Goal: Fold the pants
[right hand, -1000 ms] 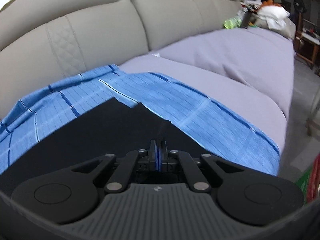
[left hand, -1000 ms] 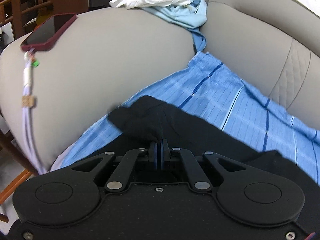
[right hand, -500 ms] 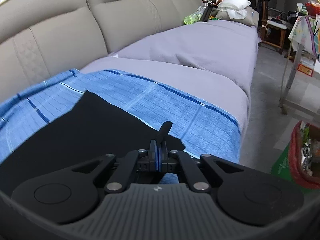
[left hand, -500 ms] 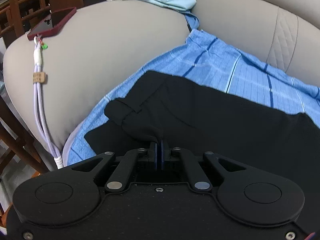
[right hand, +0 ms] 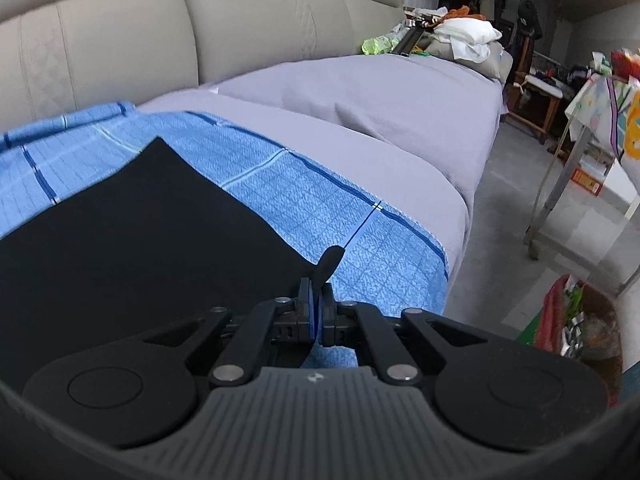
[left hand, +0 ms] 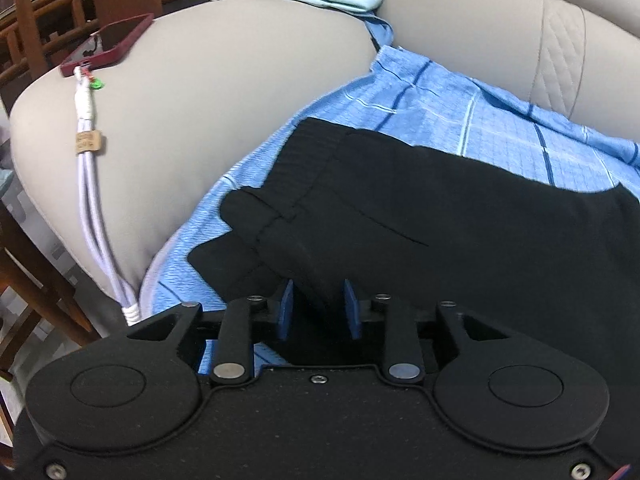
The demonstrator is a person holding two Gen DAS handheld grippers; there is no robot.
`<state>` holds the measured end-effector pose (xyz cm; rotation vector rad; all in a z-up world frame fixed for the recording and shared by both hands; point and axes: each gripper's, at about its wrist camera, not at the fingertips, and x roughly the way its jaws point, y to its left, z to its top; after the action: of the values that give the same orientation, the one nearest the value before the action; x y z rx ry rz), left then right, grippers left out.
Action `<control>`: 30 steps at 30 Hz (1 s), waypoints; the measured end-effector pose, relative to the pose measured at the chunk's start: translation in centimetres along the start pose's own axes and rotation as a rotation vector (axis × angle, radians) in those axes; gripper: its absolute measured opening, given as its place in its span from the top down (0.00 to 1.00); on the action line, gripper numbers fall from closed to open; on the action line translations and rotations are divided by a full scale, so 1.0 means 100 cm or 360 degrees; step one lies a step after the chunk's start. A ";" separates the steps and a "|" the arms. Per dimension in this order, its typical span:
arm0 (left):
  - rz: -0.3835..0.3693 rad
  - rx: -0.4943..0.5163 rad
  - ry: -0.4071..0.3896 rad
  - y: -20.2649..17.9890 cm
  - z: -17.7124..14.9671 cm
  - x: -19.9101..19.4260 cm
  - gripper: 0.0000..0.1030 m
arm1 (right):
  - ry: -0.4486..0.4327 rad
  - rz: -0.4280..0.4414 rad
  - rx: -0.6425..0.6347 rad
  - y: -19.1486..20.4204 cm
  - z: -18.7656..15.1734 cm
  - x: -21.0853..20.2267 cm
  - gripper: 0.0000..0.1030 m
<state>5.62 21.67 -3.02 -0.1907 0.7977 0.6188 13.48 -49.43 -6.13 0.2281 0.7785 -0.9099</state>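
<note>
1. left gripper (left hand: 316, 303): blue pads parting, a fold of the matte black pants (left hand: 440, 216) between them, ribbed waistband just ahead
2. right gripper (right hand: 316, 300): pinched on a thin hem tab
3. pants lie flat on a blue checked woven cloth (right hand: 288, 184) ahead of both

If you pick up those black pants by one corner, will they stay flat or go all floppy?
Probably floppy: the black pants already bunch and fold at the waistband. They look thin, so likely light. The right gripper pinches just a small tuft, which stands up softly.
</note>
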 end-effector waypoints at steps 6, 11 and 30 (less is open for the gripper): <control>-0.0026 -0.0118 -0.0129 0.025 0.008 -0.023 0.61 | -0.0091 -0.0104 -0.0010 0.006 0.013 -0.019 0.41; -0.0111 -0.0147 -0.0260 0.033 0.016 -0.037 0.55 | -0.0224 0.0226 -0.0044 0.032 0.018 -0.063 0.33; 0.0181 0.0048 -0.0175 0.004 -0.041 0.007 0.55 | -0.0302 0.1857 -0.1123 0.315 -0.168 -0.271 0.19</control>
<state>3.24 20.68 -6.32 -0.0834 0.7147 0.7180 19.49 -5.08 -3.64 -0.0506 0.5980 0.4529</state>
